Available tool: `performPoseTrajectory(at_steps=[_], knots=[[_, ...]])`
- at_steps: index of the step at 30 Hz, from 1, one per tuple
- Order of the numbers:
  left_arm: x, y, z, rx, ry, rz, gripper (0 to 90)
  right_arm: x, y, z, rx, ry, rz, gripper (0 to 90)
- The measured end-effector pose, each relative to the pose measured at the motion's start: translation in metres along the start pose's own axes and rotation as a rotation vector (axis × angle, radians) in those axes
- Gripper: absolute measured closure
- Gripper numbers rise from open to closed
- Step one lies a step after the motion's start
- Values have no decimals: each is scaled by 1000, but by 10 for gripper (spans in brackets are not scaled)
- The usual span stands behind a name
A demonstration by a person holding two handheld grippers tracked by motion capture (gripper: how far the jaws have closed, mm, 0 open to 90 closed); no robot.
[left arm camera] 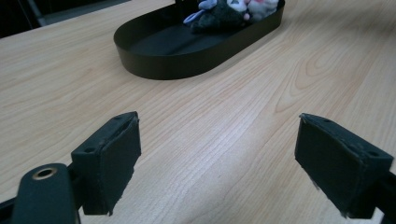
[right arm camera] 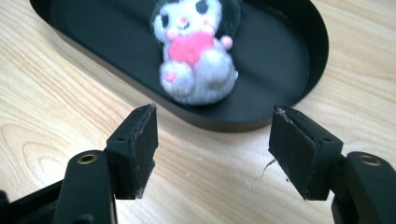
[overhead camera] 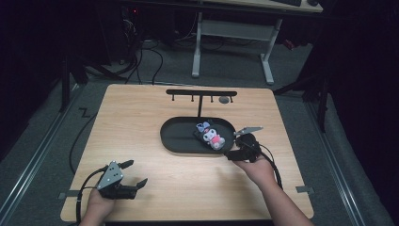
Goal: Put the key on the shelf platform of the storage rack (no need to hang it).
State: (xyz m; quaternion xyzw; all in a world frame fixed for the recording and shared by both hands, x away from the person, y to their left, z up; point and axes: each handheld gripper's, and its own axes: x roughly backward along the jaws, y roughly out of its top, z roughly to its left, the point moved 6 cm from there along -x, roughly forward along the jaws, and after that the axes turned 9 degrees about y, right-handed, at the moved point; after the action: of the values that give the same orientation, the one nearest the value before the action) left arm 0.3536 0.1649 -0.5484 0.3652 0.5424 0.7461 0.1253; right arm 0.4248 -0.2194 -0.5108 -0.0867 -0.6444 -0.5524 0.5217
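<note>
Your right gripper [right arm camera: 212, 149], jaws spread and empty, faces the fuzzy toy [right arm camera: 196, 60] lying in the smooth black oval tray [overhead camera: 174, 141] on the wood-grain table [overhead camera: 141, 117], while your left gripper [left arm camera: 217, 163], likewise wide and empty, rests well apart, a black hook rack [overhead camera: 201, 93] standing behind the tray.

Light wood-grain bench [right arm camera: 56, 112] looks smooth, satin finish. The black oval tray [right arm camera: 299, 51] seems matt plastic. Fluffy white-and-pink plush toy [right arm camera: 196, 65] is soft cloth. Right tool [right arm camera: 212, 149] has rough, frayed matt black pads [right arm camera: 140, 149].
</note>
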Motion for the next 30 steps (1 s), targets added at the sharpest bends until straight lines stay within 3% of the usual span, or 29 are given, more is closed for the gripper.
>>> performPoseTrajectory(at_steps=[4,16,23,25,26,30], knots=[[-1,4,3,30,13,-25,151,2,-12,-2,-7,10,-24,324],[-12,9,1,4,9,-9,151,12,-49,-4,4,-36,-143,292],[-16,13,0,13,6,-26,152,20,-64,4,31,-45,-229,271],[-16,14,0,17,5,-29,152,21,-68,8,45,-49,-250,228],[-16,15,0,23,1,-31,152,22,-71,12,75,-78,-269,160],[-17,16,-2,21,-3,-33,152,24,-80,21,70,-80,-311,148]])
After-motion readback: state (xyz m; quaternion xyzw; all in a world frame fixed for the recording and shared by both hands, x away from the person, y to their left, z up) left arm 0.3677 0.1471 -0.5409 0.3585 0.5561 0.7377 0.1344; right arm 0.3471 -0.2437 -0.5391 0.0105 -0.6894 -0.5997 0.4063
